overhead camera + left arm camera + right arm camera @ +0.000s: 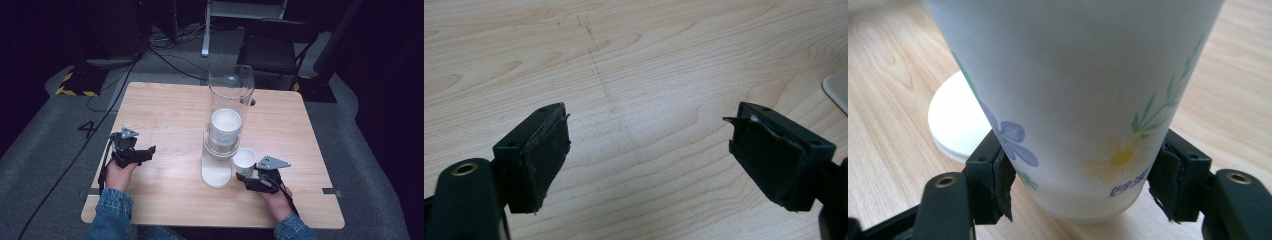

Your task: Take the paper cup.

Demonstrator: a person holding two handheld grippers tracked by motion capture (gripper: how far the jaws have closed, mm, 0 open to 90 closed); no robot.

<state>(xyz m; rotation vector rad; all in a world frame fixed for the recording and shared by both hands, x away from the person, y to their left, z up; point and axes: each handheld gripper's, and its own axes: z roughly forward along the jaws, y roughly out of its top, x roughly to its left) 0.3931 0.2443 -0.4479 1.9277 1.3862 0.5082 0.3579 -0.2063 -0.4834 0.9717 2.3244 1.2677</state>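
While the left gripper rests at the left side of the wooden table, its jaws stand wide apart with nothing between them; in the left gripper view only bare wood grain with a faint pencil-like line lies between the two pads. A digit "4" is marked on the grey floor left of the table. At the table's centre stands a tall clear tube on a white base, with a stack of white cups inside it. Just right of the base, the paper cup stands upright on the table, and the right gripper is closed on its lower part, one pad pressing each side. In the right gripper view the cup bears printed flowers: a blue one at the left, a yellow-centred daisy and green stems at the right. Small blue lettering below the daisy is too blurred to read. The white base shows behind the cup at the left.
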